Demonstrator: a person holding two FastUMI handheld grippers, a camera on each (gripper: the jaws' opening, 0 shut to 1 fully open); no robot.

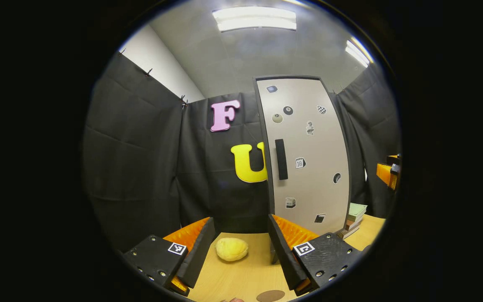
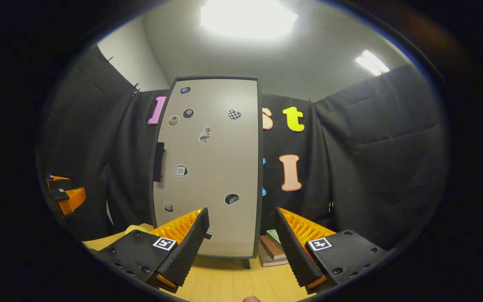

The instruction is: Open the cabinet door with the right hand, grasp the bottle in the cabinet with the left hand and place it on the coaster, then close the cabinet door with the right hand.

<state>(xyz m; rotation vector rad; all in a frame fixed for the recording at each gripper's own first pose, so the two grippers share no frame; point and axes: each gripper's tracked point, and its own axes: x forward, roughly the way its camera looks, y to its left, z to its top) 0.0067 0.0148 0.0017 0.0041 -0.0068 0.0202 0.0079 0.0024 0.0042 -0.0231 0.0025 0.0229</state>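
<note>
Cabinet door (image 2: 210,167) shut, upright on surface (image 2: 224,285); bottle presumably inside, hidden. Handle (image 2: 159,161) at door's left edge: rigid bar, best hold. Right gripper (image 2: 239,239) fingers spread, empty. Left gripper (image 1: 239,247) fingers spread, empty. Coaster (image 1: 270,295) near.

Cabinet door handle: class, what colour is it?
Black, a vertical bar handle on the pale grey cabinet door; clearest in the left gripper view.

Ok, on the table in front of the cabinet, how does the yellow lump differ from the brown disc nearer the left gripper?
The yellow lump is rounded and puffy, standing up off the table; the brown disc lies flat. The lump sits farther out, between the left gripper fingers in its view; the disc is nearer, partly cut off at the edge. Both rest untouched on the table.
</note>
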